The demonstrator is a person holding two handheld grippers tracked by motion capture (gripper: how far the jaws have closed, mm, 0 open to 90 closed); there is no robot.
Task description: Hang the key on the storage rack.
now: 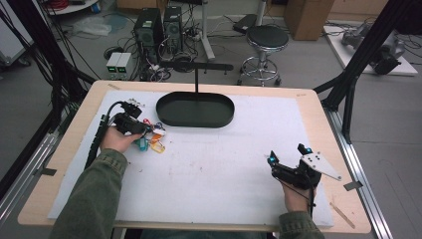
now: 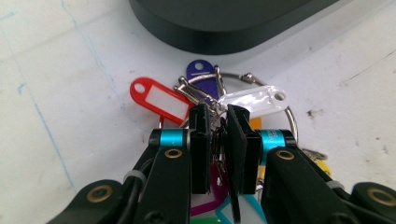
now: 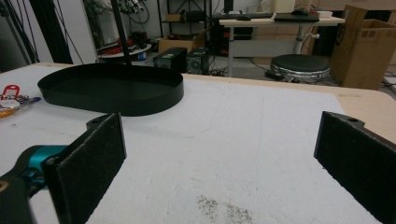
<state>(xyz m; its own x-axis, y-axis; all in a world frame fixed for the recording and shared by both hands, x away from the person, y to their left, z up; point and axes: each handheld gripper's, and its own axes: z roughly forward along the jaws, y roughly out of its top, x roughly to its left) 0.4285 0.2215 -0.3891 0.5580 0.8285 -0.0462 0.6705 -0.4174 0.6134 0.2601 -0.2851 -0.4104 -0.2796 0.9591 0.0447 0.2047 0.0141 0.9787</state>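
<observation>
A bunch of coloured key tags on a metal ring [image 1: 153,138] lies on the white mat, left of a black oval tray [image 1: 195,122]. My left gripper [image 1: 145,130] sits over the bunch. In the left gripper view its jaws are pinched on the ring's metal links [image 2: 215,140], with a red tag [image 2: 156,99], a blue tag [image 2: 201,73] and a white tag [image 2: 254,99] fanned out beyond the fingertips. The tray wall [image 2: 210,39] stands just past them. My right gripper [image 1: 287,153] rests at the mat's right front, open, with nothing between its pads [image 3: 88,163].
The tray [image 3: 112,100] stands at the back centre, with a thin black post rising behind it. The key tags [image 3: 11,99] show far left in the right gripper view. Beyond the table's far edge are a stool [image 1: 266,40], computer towers and cables.
</observation>
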